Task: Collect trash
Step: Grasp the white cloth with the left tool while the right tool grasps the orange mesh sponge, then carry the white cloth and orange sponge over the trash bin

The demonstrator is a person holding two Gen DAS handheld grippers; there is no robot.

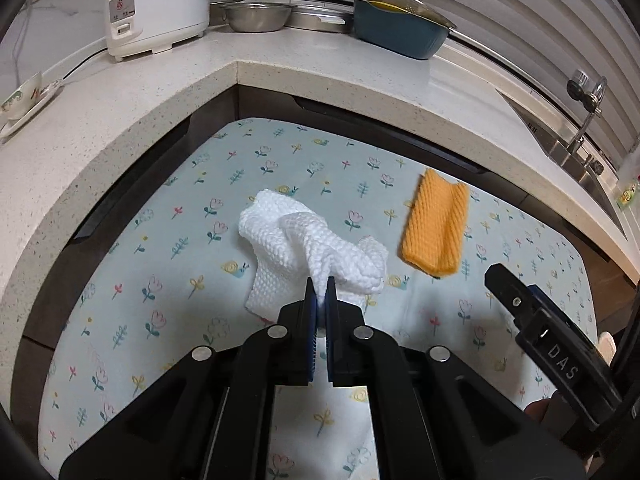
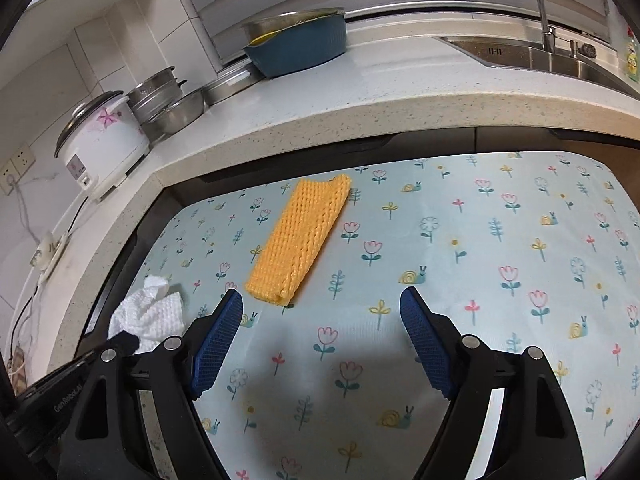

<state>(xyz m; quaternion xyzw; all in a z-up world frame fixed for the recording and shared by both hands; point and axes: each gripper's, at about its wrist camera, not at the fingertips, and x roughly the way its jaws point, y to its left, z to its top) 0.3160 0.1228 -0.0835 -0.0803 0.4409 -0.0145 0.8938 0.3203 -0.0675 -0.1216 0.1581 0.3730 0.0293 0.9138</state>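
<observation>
The left gripper [image 1: 320,290] is pinching only a corner of the white net [image 1: 308,244], which may be slipping free, while the right gripper [image 2: 322,306] is gaping wide before the orange net [image 2: 300,236].

Both pictures are bright and clear, lit softly from above. The round lens bends the countertop [image 1: 120,128] into a curve, and the corners go black. A soft dark shadow lies on the flowered cloth [image 2: 480,280] between the right gripper's [image 2: 321,300] fingers. The white countertop shines a little near the sink [image 2: 520,54]. Nothing looks blurry.
</observation>
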